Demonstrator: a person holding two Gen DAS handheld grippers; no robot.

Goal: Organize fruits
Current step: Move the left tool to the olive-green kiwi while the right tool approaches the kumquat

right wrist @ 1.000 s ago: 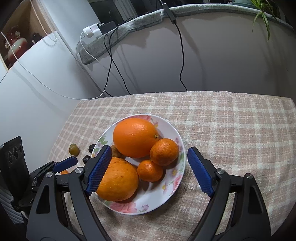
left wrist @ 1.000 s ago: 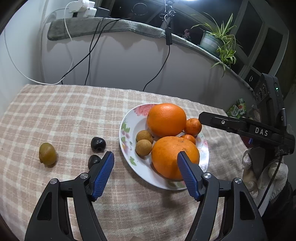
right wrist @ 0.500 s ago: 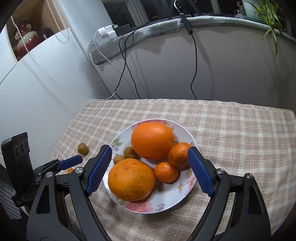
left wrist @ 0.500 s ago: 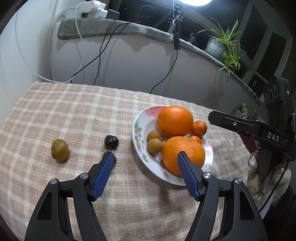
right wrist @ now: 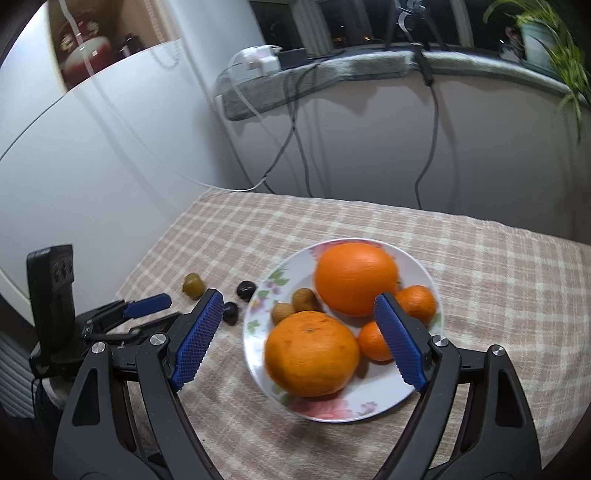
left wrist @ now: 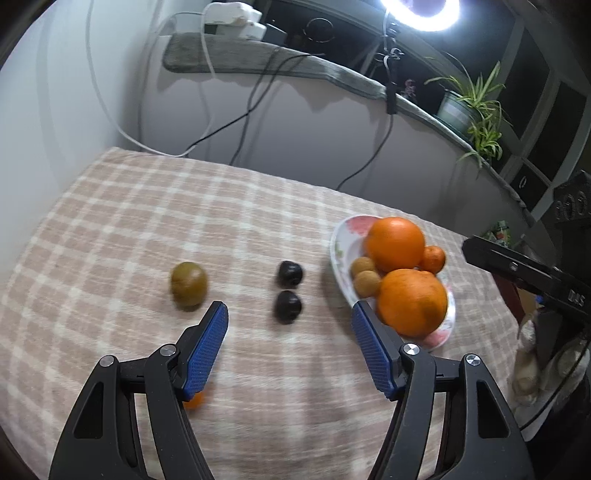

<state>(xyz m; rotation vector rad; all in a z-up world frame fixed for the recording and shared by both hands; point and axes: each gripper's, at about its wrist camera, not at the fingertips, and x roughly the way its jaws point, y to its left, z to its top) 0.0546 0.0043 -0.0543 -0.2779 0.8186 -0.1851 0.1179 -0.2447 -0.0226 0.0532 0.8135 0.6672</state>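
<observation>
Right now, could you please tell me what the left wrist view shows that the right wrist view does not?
Only the left wrist view shows the glowing ring light and a small orange fruit half hidden behind the left gripper, whose empty jaws are closing slightly. Only the right wrist view shows the red-and-white pot on a shelf. Both share the floral white plate of oranges, two dark round fruits, the green-brown kiwi and the checked tablecloth.

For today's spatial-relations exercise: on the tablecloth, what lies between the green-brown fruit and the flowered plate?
Two dark round fruits lie on the cloth between the green-brown fruit and the plate, one behind the other. The left wrist view shows this most clearly.
</observation>
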